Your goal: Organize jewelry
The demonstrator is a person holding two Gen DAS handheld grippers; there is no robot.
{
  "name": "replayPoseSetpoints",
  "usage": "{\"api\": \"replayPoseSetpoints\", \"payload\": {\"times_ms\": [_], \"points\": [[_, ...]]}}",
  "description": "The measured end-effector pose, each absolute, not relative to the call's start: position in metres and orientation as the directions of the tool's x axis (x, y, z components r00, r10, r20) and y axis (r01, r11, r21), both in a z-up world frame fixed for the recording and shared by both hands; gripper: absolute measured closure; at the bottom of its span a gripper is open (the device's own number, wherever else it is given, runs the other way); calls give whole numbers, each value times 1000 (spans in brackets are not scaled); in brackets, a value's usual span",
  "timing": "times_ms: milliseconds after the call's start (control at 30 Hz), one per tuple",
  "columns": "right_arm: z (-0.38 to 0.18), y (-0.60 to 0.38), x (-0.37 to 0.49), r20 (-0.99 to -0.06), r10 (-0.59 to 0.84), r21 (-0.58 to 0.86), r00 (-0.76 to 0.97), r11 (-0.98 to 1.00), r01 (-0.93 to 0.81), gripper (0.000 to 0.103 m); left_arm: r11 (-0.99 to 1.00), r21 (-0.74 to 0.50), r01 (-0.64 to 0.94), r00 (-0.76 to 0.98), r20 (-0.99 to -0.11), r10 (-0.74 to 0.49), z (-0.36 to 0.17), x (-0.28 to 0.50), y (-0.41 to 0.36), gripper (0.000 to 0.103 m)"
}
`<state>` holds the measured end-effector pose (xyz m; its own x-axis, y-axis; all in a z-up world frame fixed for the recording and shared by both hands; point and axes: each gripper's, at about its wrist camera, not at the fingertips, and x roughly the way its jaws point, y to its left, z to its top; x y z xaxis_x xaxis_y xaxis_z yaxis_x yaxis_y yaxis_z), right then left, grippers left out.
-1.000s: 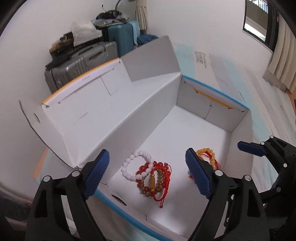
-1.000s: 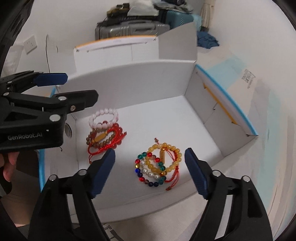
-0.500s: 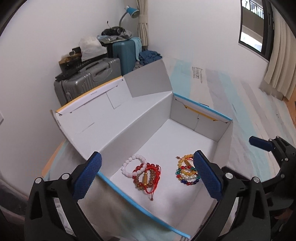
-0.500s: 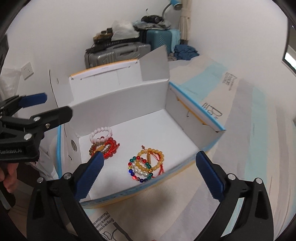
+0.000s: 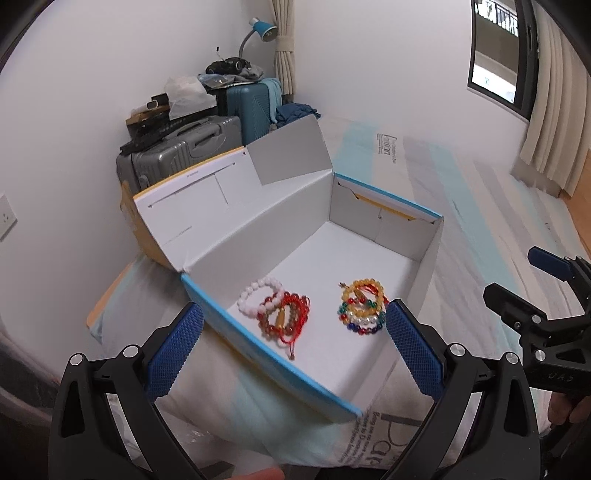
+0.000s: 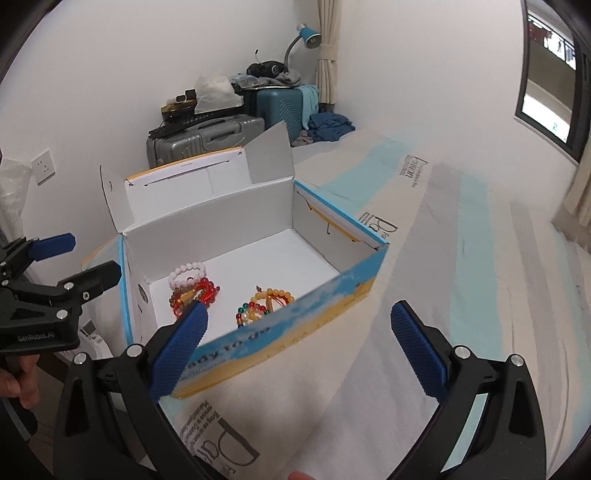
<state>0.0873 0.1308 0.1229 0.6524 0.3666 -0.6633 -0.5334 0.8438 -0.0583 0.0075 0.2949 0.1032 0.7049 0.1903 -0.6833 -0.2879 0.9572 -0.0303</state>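
An open white cardboard box with blue edges lies on the bed; it also shows in the right wrist view. Inside it lie two heaps of bead bracelets: a white and red heap and a yellow and multicoloured heap. My left gripper is open and empty, above and short of the box's near wall. My right gripper is open and empty, short of the box's printed side. Each gripper shows in the other's view, the right and the left.
The box's lid stands open toward the wall. Grey and teal suitcases with clutter and a blue lamp stand in the corner. The bed cover stretches to the right. A window and curtain are at the far right.
Both grippers have pulled back and up out of the box, so it looks smaller and farther. The bracelets lie as before. Both grippers stay open.
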Motion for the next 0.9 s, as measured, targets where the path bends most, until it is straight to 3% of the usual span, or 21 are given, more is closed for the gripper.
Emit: {"api": "replayPoseSetpoints", "payload": {"times_ms": [900], "points": [[124, 111, 42, -642, 327, -64, 694, 879, -473, 8, 948, -22, -318, 729, -645, 230, 105, -32, 267, 6]]}}
